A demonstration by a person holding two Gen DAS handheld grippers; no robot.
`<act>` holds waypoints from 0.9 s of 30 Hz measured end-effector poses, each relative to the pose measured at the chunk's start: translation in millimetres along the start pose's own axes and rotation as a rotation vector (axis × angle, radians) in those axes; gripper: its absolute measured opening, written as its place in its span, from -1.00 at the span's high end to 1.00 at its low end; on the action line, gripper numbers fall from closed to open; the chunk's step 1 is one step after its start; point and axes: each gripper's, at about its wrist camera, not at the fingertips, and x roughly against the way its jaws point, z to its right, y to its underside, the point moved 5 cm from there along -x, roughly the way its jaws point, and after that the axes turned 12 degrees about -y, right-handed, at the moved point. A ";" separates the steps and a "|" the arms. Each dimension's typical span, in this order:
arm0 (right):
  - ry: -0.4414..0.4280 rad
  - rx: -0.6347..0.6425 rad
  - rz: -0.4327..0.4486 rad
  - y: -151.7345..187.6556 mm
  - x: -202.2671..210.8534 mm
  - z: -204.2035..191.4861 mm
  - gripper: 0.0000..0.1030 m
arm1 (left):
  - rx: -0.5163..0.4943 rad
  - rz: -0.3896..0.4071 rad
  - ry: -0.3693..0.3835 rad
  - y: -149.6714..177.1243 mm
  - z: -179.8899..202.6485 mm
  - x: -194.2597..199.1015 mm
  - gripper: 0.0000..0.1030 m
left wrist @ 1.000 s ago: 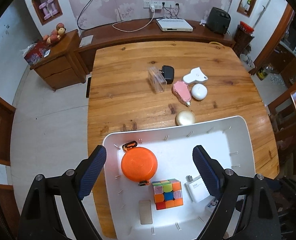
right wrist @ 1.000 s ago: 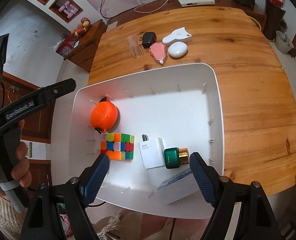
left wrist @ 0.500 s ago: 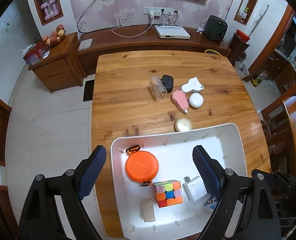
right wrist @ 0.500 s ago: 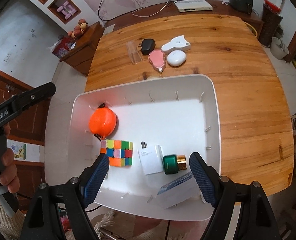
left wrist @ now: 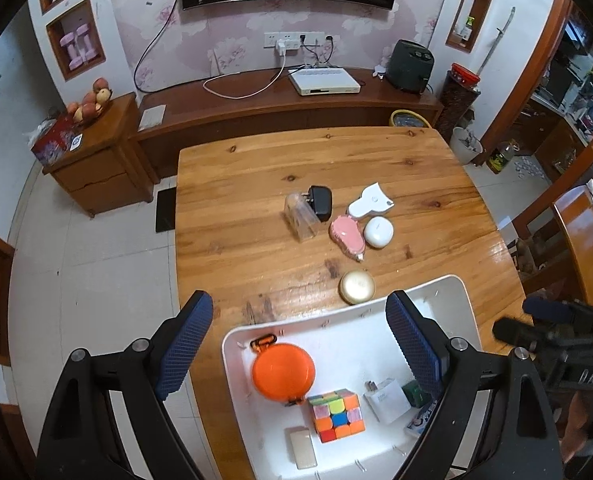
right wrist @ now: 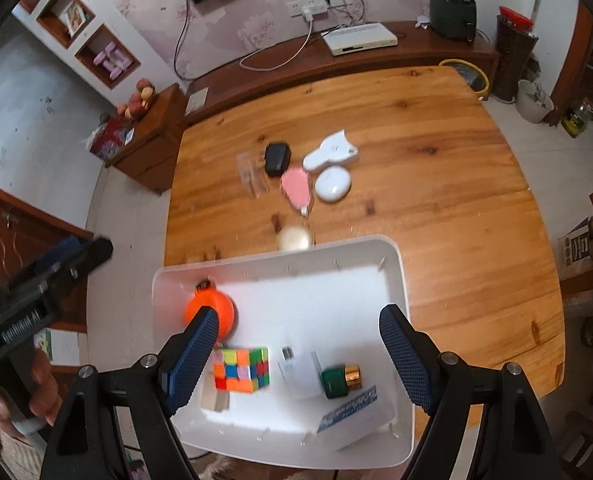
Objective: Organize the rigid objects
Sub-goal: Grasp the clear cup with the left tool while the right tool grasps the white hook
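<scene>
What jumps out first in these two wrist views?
The white bin at the near edge of the wooden table, with an orange round case at its left and a multicoloured puzzle cube beside it. Beyond the bin, loose items cluster mid-table: a black charger, a pink oval item, a white oval case, and a gold round tin just outside the bin's far wall. Both grippers hang open and empty above the bin.
</scene>
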 end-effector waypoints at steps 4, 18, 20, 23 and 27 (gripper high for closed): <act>-0.008 -0.059 -0.001 -24.3 -1.6 6.9 -0.61 | -0.021 0.006 -0.005 -12.8 6.0 -4.2 -0.75; -0.058 -0.371 -0.088 -121.2 -87.8 66.0 -0.61 | -0.005 -0.039 -0.125 -70.0 15.4 -67.6 -0.75; -0.083 -0.429 -0.098 -132.3 -109.1 75.4 -0.61 | 0.015 -0.057 -0.146 -77.1 15.3 -85.8 -0.75; -0.102 -0.499 -0.103 -144.2 -139.9 87.6 -0.61 | 0.053 -0.088 -0.151 -82.4 15.7 -110.6 -0.75; -0.088 -0.565 -0.129 -150.5 -179.7 102.7 -0.61 | 0.092 -0.137 -0.163 -84.8 15.2 -146.6 -0.75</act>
